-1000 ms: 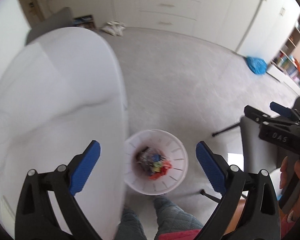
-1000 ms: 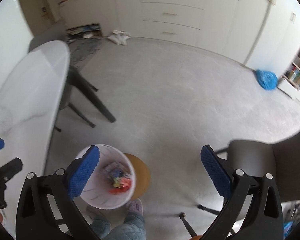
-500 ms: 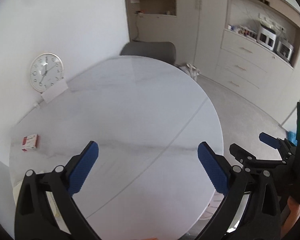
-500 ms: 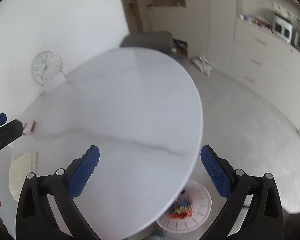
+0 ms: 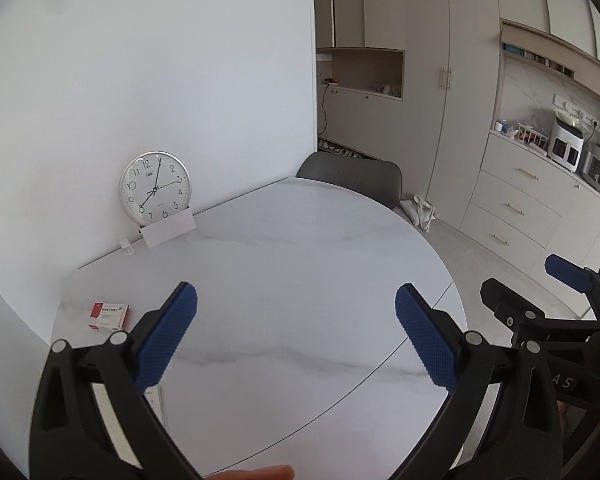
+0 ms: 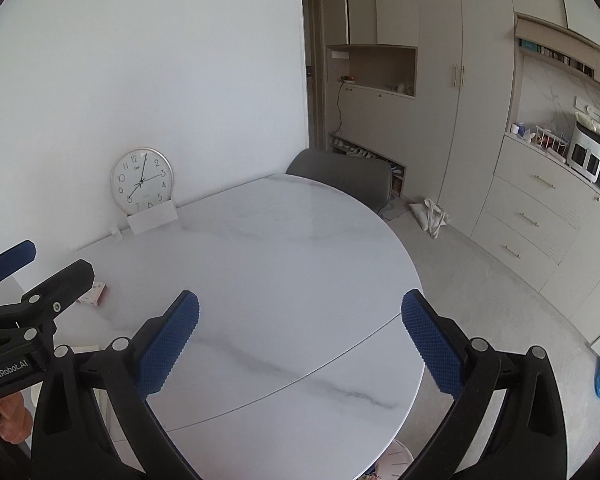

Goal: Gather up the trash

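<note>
White marble, faintly veined, and nearly bare: that round table fills both views. Behind it a grey chair is tucked at the far edge, and a wall clock leans on the wall with a white card propped at its foot. Down by the near rim, low in the right view, a sliver of a white bin peeks out from under the table.

Both tools hang over the tabletop with nothing in them: the left gripper has its blue pads spread wide, and the right gripper is spread just as wide.

And the likely target? The small red-and-white box lying flat near the left edge, well apart from the clock, closer to the left tool. It looks like thin cardboard: light, stiff enough to pinch, easy to crush if squeezed hard. I'd take it across its two long sides, pads square to the faces, since it could skate on that glossy marble.
</note>
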The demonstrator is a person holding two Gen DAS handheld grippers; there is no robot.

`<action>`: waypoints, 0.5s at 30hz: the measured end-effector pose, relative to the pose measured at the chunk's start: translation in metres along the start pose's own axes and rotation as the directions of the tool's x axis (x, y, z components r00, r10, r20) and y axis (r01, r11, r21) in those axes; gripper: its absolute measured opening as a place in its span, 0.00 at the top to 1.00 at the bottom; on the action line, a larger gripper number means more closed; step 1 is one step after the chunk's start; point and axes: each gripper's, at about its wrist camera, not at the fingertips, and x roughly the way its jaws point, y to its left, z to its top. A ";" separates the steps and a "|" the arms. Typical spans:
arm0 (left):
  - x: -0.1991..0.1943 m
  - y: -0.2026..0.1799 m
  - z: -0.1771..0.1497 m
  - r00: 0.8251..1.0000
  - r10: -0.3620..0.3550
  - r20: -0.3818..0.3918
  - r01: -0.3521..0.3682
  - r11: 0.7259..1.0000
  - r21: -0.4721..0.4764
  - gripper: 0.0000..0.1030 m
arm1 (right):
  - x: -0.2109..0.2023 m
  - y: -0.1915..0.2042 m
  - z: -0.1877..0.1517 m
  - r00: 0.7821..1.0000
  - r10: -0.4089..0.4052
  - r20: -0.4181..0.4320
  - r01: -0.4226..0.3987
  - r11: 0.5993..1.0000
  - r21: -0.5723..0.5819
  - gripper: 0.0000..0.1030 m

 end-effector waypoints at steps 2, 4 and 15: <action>-0.001 0.002 -0.002 1.000 0.010 -0.008 -0.010 1.000 -0.009 0.08 | -0.002 0.002 -0.003 1.000 0.005 0.010 -0.005 1.000 -0.003 0.02; 0.002 0.006 -0.004 1.000 0.014 -0.017 -0.014 1.000 -0.022 0.08 | -0.003 0.006 -0.006 1.000 -0.001 0.018 0.001 1.000 -0.016 0.02; 0.008 0.012 -0.013 0.998 0.025 -0.050 -0.027 0.998 -0.059 0.08 | -0.001 0.021 -0.011 1.000 0.006 0.022 -0.005 0.999 -0.039 0.02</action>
